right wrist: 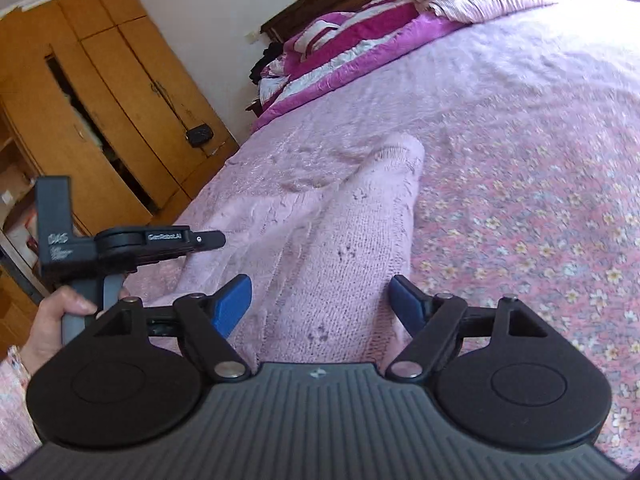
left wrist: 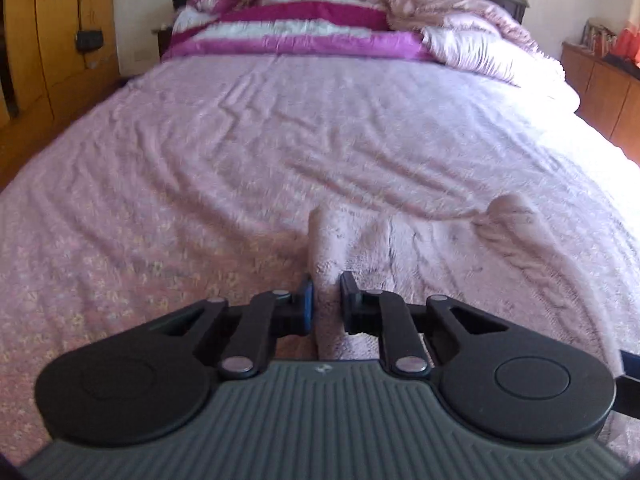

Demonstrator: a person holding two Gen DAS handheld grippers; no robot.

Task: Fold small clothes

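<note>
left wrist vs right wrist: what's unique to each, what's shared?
Left wrist only: the left gripper shut on a fold of the pink knit garment, and the low cabinet past the bed's far side.
Right wrist only: the right gripper open over the garment, not pressing it, and a hand holding the other gripper's handle.
Both: the garment, the floral bedspread, the striped blanket, the wooden wardrobe.
</note>
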